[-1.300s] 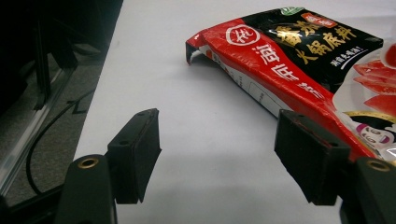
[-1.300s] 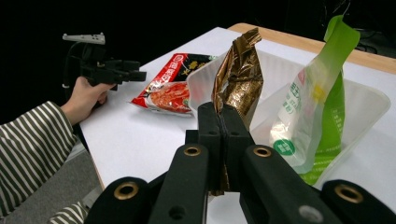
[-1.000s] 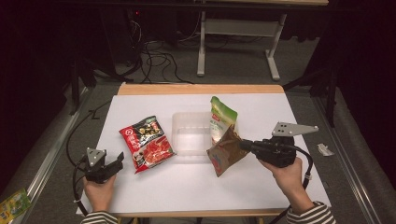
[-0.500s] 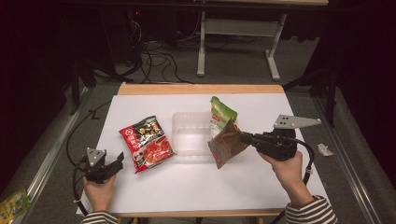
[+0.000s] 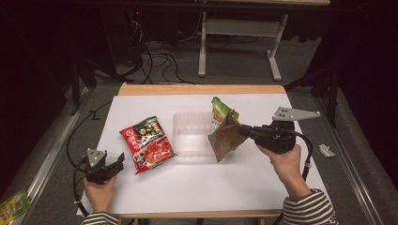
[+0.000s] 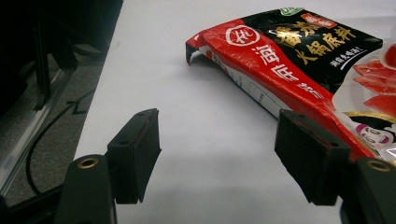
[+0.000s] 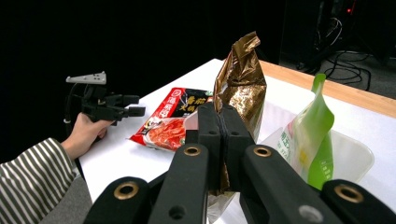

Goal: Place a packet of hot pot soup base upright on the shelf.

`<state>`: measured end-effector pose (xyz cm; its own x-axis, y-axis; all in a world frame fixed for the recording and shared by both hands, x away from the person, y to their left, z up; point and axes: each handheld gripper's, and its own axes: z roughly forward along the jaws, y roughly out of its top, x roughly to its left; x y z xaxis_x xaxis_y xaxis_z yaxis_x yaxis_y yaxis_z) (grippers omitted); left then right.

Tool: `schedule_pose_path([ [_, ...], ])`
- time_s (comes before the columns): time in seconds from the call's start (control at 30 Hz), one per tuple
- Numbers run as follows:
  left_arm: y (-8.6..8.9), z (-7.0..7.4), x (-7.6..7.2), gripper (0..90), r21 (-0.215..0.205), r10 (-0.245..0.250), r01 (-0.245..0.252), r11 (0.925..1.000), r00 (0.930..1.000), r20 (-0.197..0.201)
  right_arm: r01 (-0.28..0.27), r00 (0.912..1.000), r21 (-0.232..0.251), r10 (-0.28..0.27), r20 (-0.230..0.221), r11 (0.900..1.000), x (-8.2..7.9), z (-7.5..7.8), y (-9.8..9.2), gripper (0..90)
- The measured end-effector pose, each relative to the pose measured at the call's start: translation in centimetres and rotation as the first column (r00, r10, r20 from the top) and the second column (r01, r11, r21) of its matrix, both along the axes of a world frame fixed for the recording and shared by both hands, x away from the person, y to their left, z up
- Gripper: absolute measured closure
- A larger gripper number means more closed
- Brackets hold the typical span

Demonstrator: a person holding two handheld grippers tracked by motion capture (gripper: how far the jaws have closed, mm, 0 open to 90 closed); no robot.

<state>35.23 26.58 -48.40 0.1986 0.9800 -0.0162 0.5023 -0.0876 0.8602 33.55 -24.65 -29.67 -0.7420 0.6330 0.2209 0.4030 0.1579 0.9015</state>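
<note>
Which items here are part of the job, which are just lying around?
In the job: brown foil pouch, clamped in right gripper; clear plastic tray; green pouch; red sauce packet.
Lying about: floor cables; paper scrap.

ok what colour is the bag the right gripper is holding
Shiny golden brown bag, clearest in the right gripper view.

Two matte black plastic grippers (image 5: 107, 168) (image 5: 244, 130) carry grey three-cornered plates, brass-ringed screw holes and trailing black cables; the sleeves (image 5: 307, 208) are striped, seemingly black and white.
</note>
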Motion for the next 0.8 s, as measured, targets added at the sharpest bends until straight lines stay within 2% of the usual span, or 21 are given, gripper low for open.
schedule_pose_path([
  [0.4, 0.0, 0.0, 0.0, 31.5, 0.0, 0.0, 0.0, 1.0, 1.0, -0.001, 0.029, 0.9995, 0.02, -0.029, -0.015, 0.999, 1.8, 0.1, 0.5, 90.0],
  [0.8, 0.0, 0.0, 0.0, 31.5, -0.001, -0.001, 0.001, 1.0, 1.0, -0.001, 0.069, 0.997, 0.014, -0.068, -0.037, 0.998, 3.9, 0.0, 1.5, 90.0],
])
